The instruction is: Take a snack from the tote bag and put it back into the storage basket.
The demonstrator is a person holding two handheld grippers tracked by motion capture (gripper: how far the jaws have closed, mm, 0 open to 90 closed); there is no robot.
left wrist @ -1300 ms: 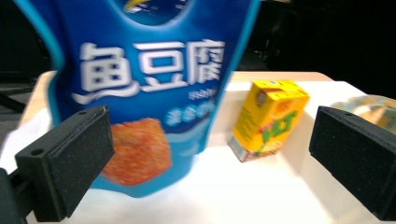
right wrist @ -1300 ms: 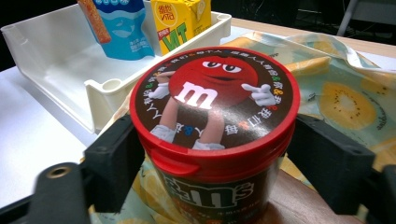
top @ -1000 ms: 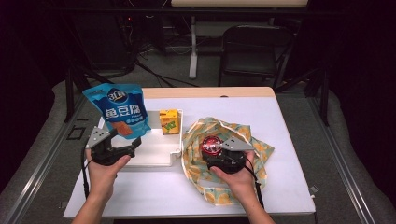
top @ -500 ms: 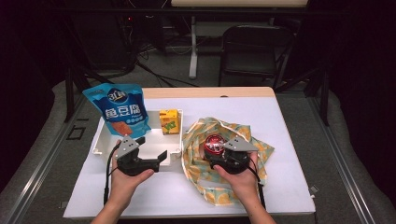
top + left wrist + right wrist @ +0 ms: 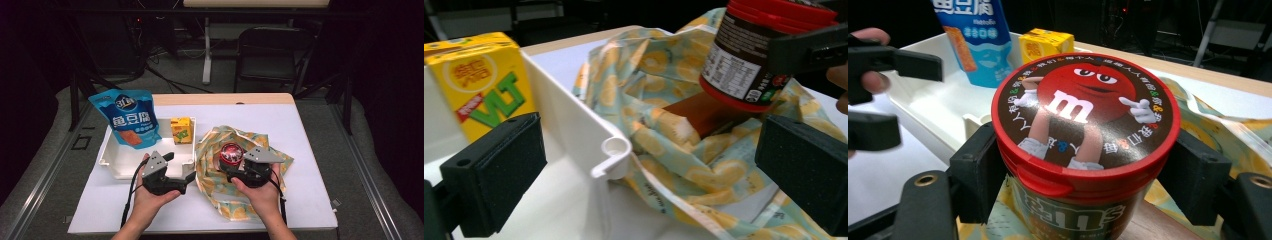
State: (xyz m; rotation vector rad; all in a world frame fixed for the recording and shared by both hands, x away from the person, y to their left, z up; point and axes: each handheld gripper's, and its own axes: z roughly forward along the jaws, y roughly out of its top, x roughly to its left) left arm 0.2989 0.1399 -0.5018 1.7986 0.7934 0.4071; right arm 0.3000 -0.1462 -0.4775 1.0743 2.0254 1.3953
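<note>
My right gripper [image 5: 231,162] is shut on a brown M&M's tub [image 5: 231,153] with a red lid [image 5: 1083,110], its pads [image 5: 979,172] pressing both sides. The tub hangs just above a yellow-and-teal patterned cloth [image 5: 260,145]. My left gripper [image 5: 179,167] is open with nothing between its pads, and it points right at the front right corner of a white tray [image 5: 115,165]. In the left gripper view, the tray corner [image 5: 611,150] and the cloth [image 5: 649,75] lie between its jaws, and the tub [image 5: 744,65] is beyond them.
A yellow juice box [image 5: 181,129] stands in the tray's back right corner. A blue snack pouch [image 5: 129,117] leans at its back left. The table's white top [image 5: 300,120] stretches behind and to the right of the cloth. Chairs stand beyond the far edge.
My left gripper has moved right, from over the tray's front to its front right corner near the cloth. The right gripper has lifted the tub slightly.
</note>
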